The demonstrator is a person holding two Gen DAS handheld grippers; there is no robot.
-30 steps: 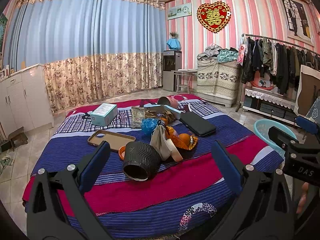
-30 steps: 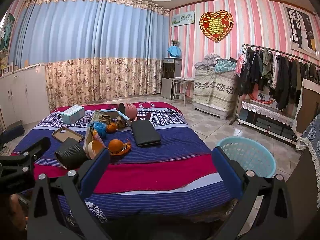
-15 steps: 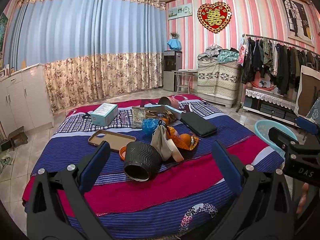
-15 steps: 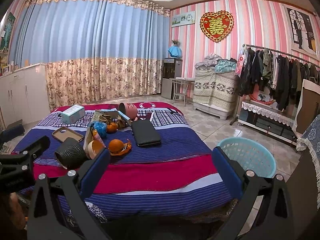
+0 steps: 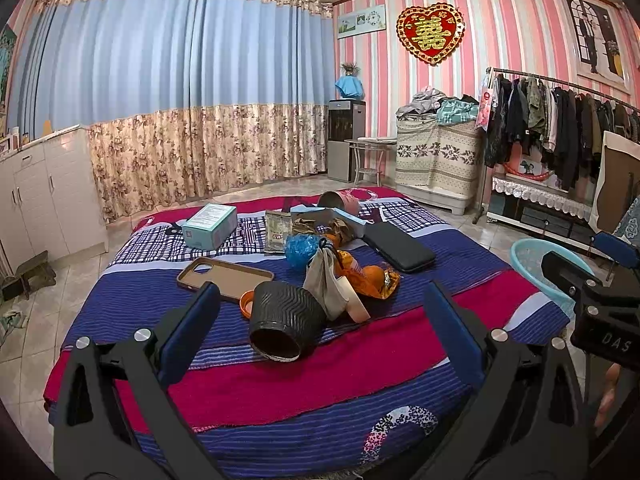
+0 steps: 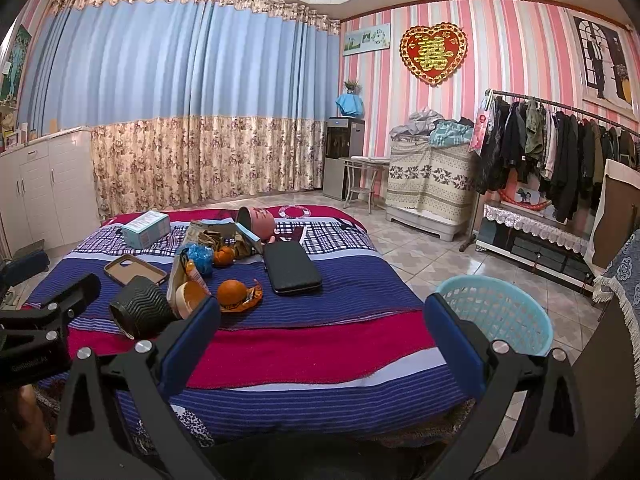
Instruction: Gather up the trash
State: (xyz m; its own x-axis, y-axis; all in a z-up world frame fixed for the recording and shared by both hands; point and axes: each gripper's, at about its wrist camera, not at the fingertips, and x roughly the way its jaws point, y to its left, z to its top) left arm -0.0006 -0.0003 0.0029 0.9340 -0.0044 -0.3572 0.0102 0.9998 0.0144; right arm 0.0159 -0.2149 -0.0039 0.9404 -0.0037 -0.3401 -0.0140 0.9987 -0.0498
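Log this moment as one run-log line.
left gripper: open, empty | right gripper: open, empty | trash: on bed, untouched | basket: on floor, right of bed

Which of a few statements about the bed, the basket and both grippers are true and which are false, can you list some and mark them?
1. The left gripper is open and holds nothing. True.
2. The black ribbed cup stands upright on the bed. False: it lies on its side, its mouth toward the camera.
3. The light blue basket sits on the floor beside the bed. True.
4. The right gripper is shut on the orange. False: it is open, and the orange lies on the bed.
5. The black case is inside the basket. False: it lies on the bed.
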